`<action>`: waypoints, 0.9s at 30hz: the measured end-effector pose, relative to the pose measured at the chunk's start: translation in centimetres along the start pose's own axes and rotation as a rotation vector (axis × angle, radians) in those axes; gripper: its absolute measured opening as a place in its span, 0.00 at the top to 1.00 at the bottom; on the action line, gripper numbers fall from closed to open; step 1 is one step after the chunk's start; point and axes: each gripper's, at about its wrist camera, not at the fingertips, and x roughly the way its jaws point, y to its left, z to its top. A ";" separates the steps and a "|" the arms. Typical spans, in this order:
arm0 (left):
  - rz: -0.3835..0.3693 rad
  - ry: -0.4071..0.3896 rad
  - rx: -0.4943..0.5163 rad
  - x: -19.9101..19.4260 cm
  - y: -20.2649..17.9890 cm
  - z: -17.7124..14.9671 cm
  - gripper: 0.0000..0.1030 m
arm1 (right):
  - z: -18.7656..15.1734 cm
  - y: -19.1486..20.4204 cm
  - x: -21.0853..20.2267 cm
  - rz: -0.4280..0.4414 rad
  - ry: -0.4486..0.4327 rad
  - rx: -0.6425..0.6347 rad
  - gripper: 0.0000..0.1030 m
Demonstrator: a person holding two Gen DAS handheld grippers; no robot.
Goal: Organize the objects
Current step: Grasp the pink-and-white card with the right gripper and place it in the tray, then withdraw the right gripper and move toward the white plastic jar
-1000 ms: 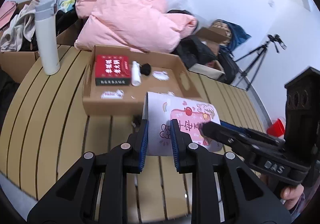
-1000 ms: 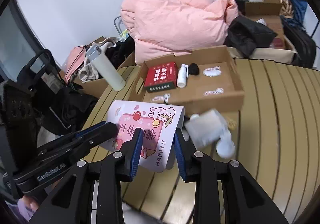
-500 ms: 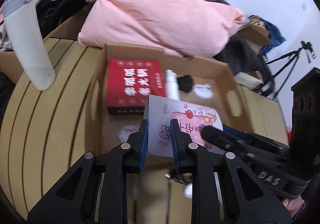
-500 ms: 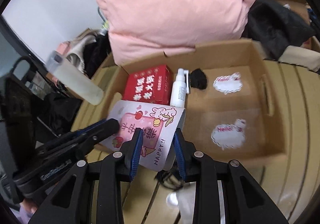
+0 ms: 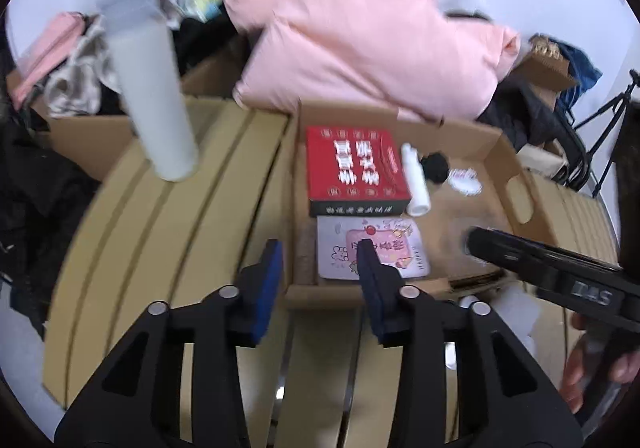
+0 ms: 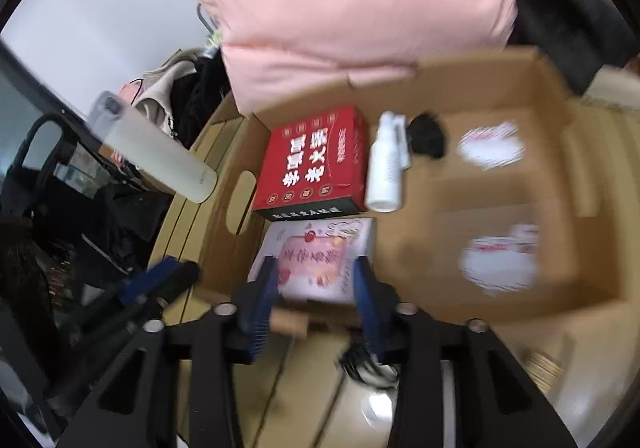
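A: Has the pink card (image 5: 372, 248) left the left gripper (image 5: 318, 260) and right gripper (image 6: 314, 280)?

B: Yes. Both sets of jaws are opening, gripping nothing; it now lies flat in the cardboard box's (image 5: 516, 183) near-left corner, touching the red box (image 5: 356, 169).

A: One item stowed.

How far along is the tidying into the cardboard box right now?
Done: red box, spray bottle and pink card lie in the cardboard box. In hand: nothing; left gripper and right gripper are opening off the card. Left: white tumbler on the table, other items by the box's near wall.
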 end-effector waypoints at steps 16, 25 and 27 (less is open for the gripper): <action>-0.066 -0.250 0.050 -27.0 0.7 -5.6 0.32 | -14.4 3.4 -27.1 -0.109 -0.314 -0.081 0.21; 0.025 -0.225 0.014 -32.4 2.4 -12.0 0.21 | -20.1 5.9 -32.6 -0.120 -0.327 -0.152 0.20; 0.031 -0.220 0.000 -33.1 2.6 -13.5 0.18 | -20.9 6.5 -32.8 -0.110 -0.319 -0.181 0.20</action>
